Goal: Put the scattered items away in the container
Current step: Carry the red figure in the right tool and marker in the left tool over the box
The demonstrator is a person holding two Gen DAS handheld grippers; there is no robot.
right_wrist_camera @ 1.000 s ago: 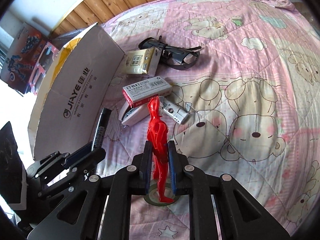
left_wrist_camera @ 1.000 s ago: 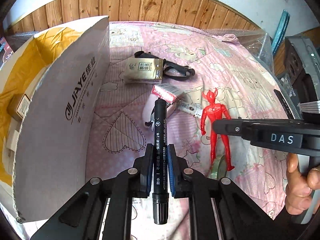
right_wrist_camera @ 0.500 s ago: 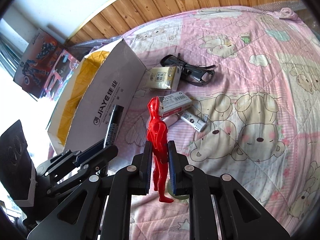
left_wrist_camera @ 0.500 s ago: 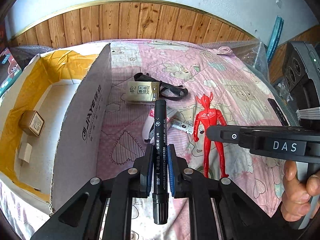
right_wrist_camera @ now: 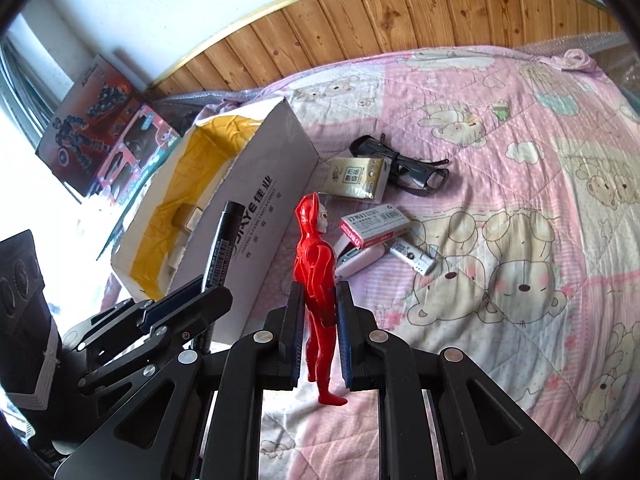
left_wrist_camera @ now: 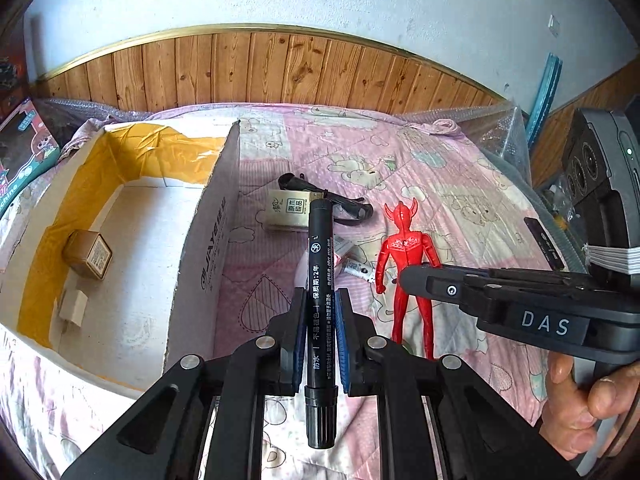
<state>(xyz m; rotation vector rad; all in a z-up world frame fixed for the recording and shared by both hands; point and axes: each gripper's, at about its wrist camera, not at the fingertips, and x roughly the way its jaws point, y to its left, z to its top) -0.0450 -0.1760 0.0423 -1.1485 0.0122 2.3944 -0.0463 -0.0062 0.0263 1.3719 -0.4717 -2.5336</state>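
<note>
My left gripper (left_wrist_camera: 319, 314) is shut on a black marker (left_wrist_camera: 320, 264), held lengthwise above the bed just right of the cardboard box (left_wrist_camera: 200, 256). My right gripper (right_wrist_camera: 319, 308) is shut on a red toy figure (right_wrist_camera: 316, 264), lifted clear of the quilt; the red toy figure (left_wrist_camera: 406, 256) also shows in the left wrist view. The box (right_wrist_camera: 256, 216) is open, lined in yellow, with a small brown carton (left_wrist_camera: 88, 254) inside. On the quilt lie a tissue pack (right_wrist_camera: 358, 178), dark glasses (right_wrist_camera: 408, 164), a red-and-white staple box (right_wrist_camera: 374, 226), a pink stapler (right_wrist_camera: 356, 258) and a small white device (right_wrist_camera: 412, 256).
The pink cartoon quilt (right_wrist_camera: 520, 184) covers the bed, with a wooden headboard (left_wrist_camera: 280, 68) behind. Toy boxes (right_wrist_camera: 100, 132) stand left of the cardboard box. A person's hand (left_wrist_camera: 580, 400) grips the right tool. Bubble wrap (left_wrist_camera: 492, 128) edges the bed's right side.
Both grippers have risen and pulled back from the quilt, carrying the marker and the red figure. More of the box interior and the wall now shows.
</note>
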